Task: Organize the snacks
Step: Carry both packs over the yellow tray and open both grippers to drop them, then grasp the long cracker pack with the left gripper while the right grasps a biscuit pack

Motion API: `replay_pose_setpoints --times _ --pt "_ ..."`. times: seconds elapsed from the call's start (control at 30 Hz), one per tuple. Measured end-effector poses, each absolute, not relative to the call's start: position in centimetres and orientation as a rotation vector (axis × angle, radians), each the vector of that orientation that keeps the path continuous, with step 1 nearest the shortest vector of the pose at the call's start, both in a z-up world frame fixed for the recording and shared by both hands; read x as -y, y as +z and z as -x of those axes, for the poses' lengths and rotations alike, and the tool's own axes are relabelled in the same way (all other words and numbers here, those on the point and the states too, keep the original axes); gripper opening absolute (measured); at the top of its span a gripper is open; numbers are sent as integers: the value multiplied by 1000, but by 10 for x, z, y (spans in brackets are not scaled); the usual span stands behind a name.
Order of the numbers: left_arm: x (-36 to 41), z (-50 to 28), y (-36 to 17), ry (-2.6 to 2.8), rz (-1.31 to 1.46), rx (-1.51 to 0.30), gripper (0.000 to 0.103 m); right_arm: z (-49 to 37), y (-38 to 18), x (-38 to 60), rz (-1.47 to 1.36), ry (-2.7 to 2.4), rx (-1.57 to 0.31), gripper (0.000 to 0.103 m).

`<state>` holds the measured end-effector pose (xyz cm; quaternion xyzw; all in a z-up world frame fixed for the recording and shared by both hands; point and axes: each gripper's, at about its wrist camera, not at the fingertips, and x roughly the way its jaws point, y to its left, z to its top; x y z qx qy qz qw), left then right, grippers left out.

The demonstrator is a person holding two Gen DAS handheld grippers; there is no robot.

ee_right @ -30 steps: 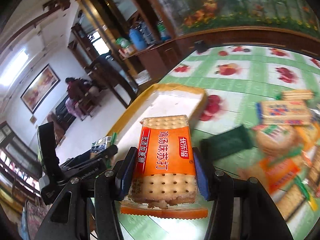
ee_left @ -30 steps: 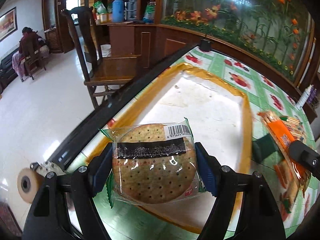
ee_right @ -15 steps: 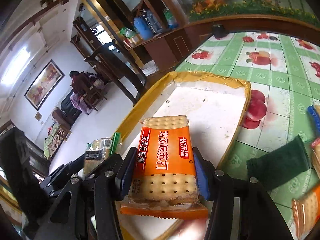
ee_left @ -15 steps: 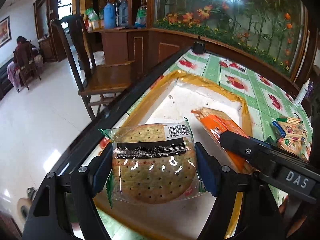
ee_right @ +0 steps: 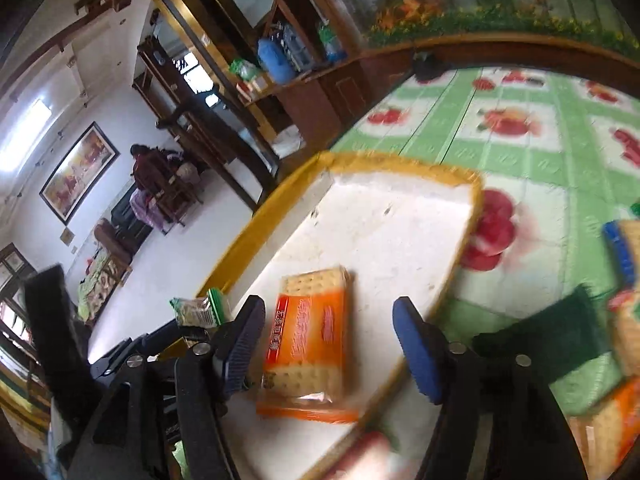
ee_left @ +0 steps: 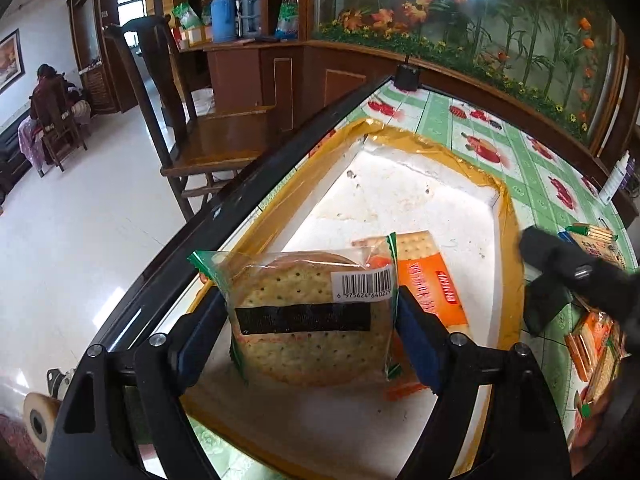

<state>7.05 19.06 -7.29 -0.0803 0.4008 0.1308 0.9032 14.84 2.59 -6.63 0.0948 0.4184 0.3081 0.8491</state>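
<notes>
Orange cracker pack point(ee_right: 308, 340) lies free between right fingers point(ee_right: 416, 350), just opening; left fingers point(ee_left: 416, 330) seemingly touch round pack point(ee_left: 312, 316).

Your tray point(ee_left: 496, 188) sits on the counter point(ee_left: 532, 156), hard against its edge at your nine o'clock. Inside the tray, the rectangular cracker pack point(ee_right: 308, 340) lies flat on the floor of it, toward the near end. Your left tool point(ee_left: 308, 332) has the round cracker pack point(ee_left: 312, 320) between its pads, over the tray's near end, with the rectangular pack just behind it at one o'clock. Your right tool point(ee_right: 328, 344) straddles that rectangular pack, pads clear of it on both sides, having just opened. Out at three o'clock, past the tray's rim, more snack packs point(ee_left: 592, 344) lie on the counter. Beyond the counter edge, at ten o'clock, a chair point(ee_left: 208, 136) stands on the floor.
</notes>
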Motion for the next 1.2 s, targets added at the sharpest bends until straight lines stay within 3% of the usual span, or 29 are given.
replay_pose_setpoints --times 0.47,0.83,1.2 --pt "-163 -57 -44 300 93 -734 83 -100 -19 72 -246 554 -741 81" --pt "-131 -42 -20 263 87 -646 83 -76 -29 158 -326 417 -739 84" --pt "-63 -47 -27 96 28 -696 83 -58 -51 220 -373 291 -769 84"
